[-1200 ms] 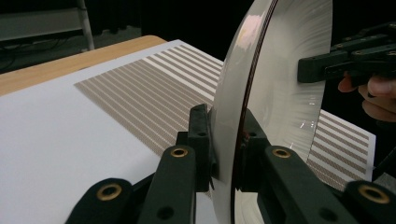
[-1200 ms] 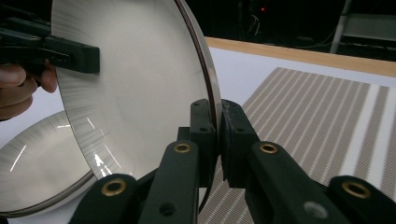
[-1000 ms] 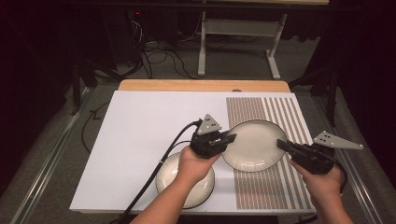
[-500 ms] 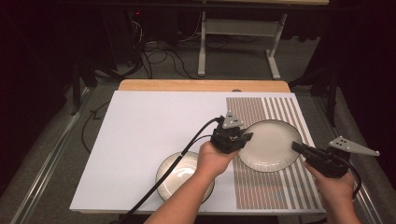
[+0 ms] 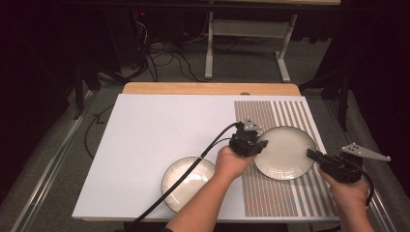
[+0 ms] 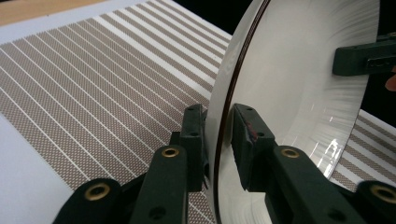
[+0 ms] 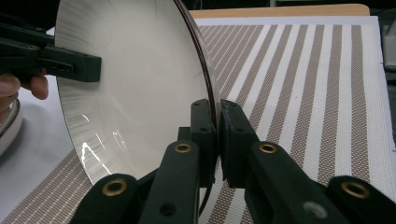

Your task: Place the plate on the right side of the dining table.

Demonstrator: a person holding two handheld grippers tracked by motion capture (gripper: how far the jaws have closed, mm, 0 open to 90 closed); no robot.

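While you look from above, the plate sits over the striped mat, left tool and right tool on opposite rims. Left gripper view: jaws loosening on the rim. Right gripper view: right tool clamps it. Stiff, glossy, breakable; grip the rim squarely.

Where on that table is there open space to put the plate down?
The wide white stretch left of the striped mat and behind the near plate is bare. The mat's far strip is free too. It is crowded around the held plate, gripped by left tongs and right tongs.
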